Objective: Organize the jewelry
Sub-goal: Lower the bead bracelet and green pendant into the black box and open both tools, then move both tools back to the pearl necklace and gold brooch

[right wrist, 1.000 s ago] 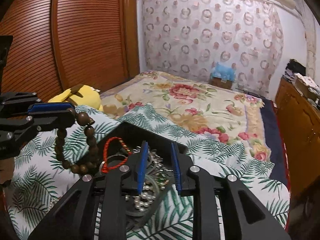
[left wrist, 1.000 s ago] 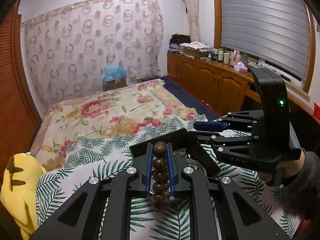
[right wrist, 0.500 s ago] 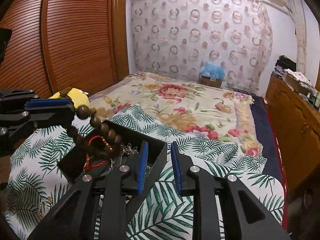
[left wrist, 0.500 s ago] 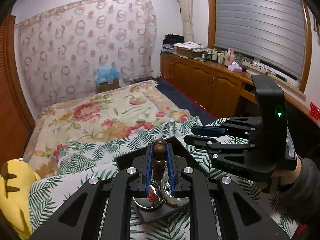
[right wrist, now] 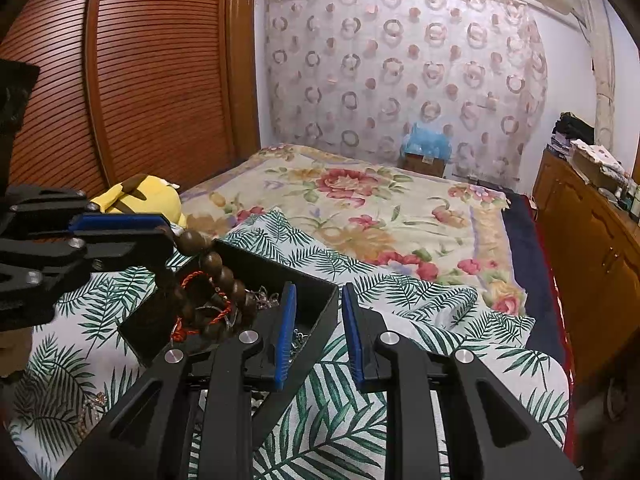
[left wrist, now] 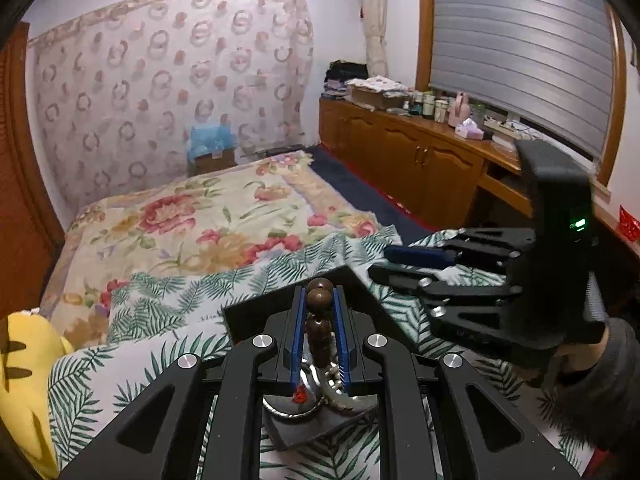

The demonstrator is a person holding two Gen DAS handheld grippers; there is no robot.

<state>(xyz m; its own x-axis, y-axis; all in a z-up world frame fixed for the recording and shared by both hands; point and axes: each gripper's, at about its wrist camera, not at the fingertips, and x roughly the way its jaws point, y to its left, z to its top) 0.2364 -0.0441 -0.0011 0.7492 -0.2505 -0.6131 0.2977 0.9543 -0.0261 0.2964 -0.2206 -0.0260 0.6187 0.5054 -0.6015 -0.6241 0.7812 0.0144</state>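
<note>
Two blue-padded black grippers sit low in both views. At lower centre of the left wrist view, the left gripper (left wrist: 319,300) is clamped on a bracelet of round dark-brown wooden beads (left wrist: 319,322), glossy and strung in a loop. In the right wrist view that loop (right wrist: 218,276) sags from the pads at mid-left into a black rectangular jewelry box (right wrist: 320,300) holding red cord and silvery chains, set on a palm-leaf print cloth (right wrist: 400,296). The right gripper (right wrist: 318,334), bottom centre, stands parted and holds nothing.
</note>
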